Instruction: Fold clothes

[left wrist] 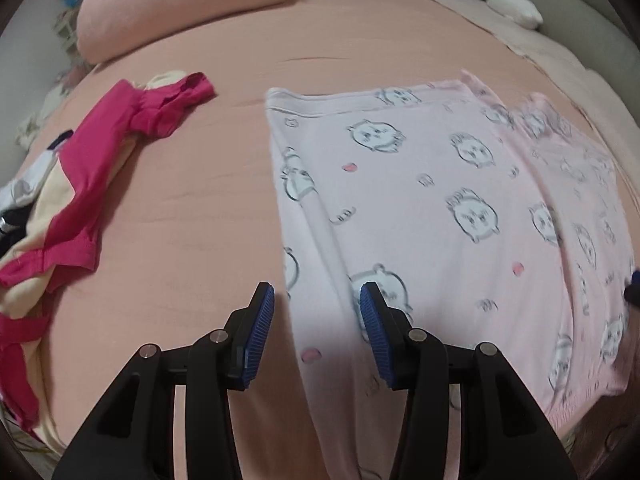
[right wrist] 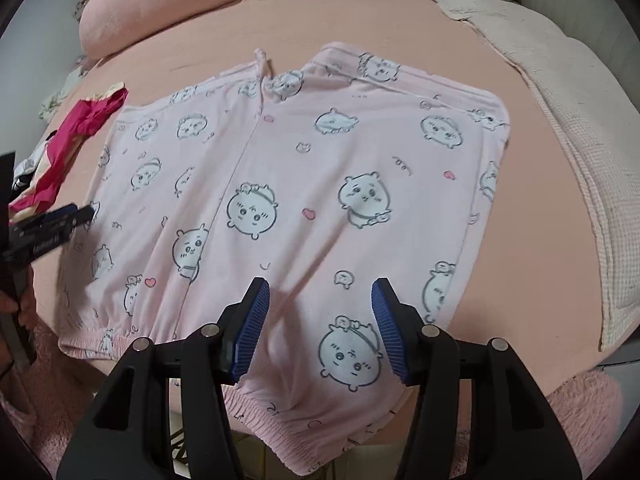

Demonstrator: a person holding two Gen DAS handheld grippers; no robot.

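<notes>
Pink pajama pants' (left wrist: 560,168) far side blurred

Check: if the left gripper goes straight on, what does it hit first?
Likely the pink pajama shorts: the left gripper has open, empty jaws pointing down at their near left edge, though it could meet the bedsheet beside it.

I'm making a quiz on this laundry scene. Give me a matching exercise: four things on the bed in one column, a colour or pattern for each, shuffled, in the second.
Things:
1. pyjama shorts
2. crumpled garment
3. bolster
4. tool pads

Descriptions:
A. blue, ribbed
B. plain pink, rolled, at the far end of the bed
C. magenta with cream, lying in a heap
D. pale pink with cartoon faces, spread flat

Pairs: 1-D, 2-C, 3-B, 4-A
</notes>
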